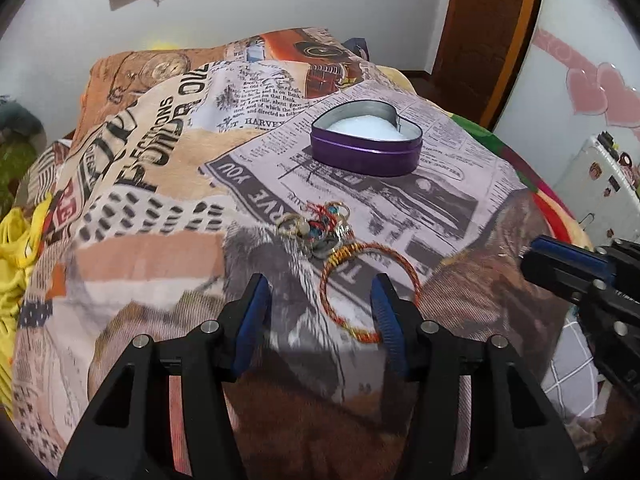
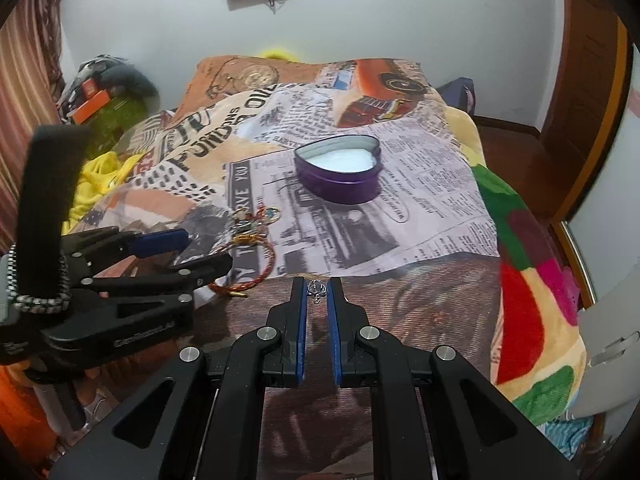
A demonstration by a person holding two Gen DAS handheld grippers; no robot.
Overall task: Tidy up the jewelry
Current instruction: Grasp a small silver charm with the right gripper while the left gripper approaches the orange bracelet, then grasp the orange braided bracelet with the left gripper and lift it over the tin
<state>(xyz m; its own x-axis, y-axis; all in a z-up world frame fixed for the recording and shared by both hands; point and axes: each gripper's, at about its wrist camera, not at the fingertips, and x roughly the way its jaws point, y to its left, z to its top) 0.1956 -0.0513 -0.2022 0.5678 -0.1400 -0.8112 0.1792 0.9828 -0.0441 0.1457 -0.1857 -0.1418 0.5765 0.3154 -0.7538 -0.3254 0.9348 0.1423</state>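
Observation:
A purple heart-shaped tin (image 1: 366, 156) (image 2: 340, 186) stands open with a white lining on the newspaper-print blanket (image 1: 160, 240). Nearer lies a tangled pile of small jewelry (image 1: 316, 224) (image 2: 256, 220), and a red-and-gold bangle (image 1: 325, 288) (image 2: 269, 264) lies beside it. My left gripper (image 1: 320, 296) (image 2: 200, 250) hangs open just over the blanket; its right finger sits over the bangle's ring and its left finger stands clear of it. My right gripper (image 2: 317, 285) is shut on a small silver charm (image 2: 317, 290) at its fingertips, above the blanket's brown patch. It also shows at the right edge (image 1: 560, 264) of the left wrist view.
Yellow cloth (image 1: 16, 248) bunches at the bed's left side. A bright multicoloured fleece (image 2: 532, 280) covers the right edge. A wooden door (image 1: 480, 20) stands behind, and a white panel with small items (image 1: 600, 184) at the right. Clutter with an orange box (image 2: 92, 100) sits far left.

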